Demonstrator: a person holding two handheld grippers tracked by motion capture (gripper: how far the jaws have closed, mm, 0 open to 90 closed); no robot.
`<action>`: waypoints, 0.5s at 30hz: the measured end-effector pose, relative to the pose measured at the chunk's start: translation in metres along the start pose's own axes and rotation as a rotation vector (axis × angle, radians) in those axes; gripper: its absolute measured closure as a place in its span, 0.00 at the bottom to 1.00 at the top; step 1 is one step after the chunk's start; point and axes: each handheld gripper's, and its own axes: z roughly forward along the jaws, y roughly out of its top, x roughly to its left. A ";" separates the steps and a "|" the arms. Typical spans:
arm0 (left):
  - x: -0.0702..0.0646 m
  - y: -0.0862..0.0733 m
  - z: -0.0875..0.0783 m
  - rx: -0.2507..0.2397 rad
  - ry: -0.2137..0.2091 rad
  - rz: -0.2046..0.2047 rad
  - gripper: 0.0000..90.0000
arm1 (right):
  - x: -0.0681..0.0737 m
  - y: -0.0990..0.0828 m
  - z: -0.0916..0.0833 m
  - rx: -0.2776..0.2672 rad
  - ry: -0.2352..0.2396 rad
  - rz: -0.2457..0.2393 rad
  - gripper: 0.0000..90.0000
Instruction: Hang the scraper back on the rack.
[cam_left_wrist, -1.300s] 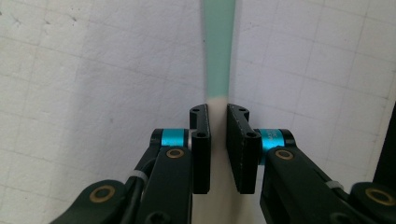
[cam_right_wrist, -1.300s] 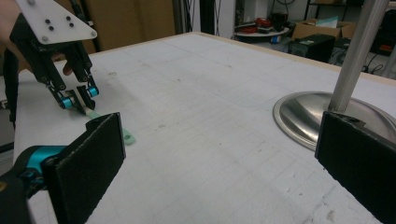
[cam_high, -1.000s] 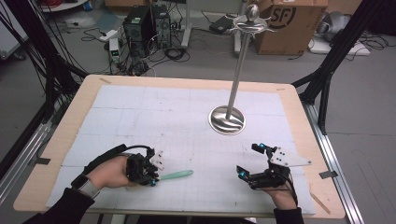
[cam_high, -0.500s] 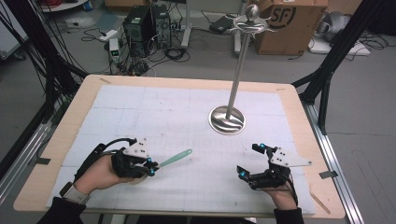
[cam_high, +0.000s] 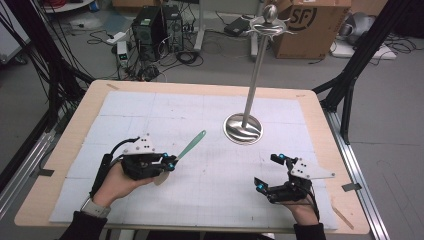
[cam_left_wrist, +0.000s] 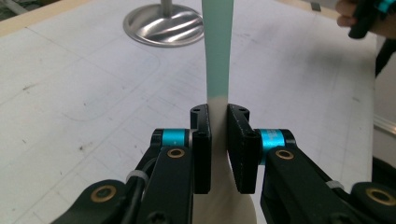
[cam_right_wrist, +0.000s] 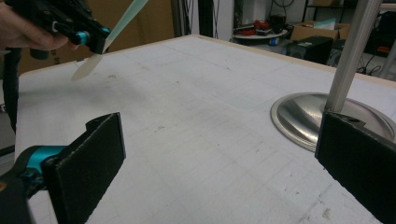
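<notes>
Left tongs clamped on a spatula, pads pinching the neck where the pale blade meets the teal handle. Spatula is lifted off the surface: handle angles up and away toward the stand, blade end hangs low behind the tongs, just above the white mat. Left hand grips the tool body, tongs pointing toward the table's middle.

Right tongs apart, nothing between the pads. Right hand low at the near edge, tongs aimed left across the mat.

Steel stand: round base on the mat, tall pole, hooked top. Nothing hanging on it.
</notes>
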 end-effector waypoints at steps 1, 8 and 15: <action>0.001 0.001 0.002 -0.009 0.001 -0.009 0.89 | 0.000 0.000 0.000 -0.002 -0.001 0.006 0.01; 0.013 0.016 0.009 -0.097 -0.011 -0.036 0.89 | -0.001 0.000 -0.002 -0.009 0.000 0.009 0.01; 0.024 0.044 0.019 -0.166 -0.002 -0.066 0.89 | -0.005 -0.003 -0.003 -0.017 -0.007 0.019 0.01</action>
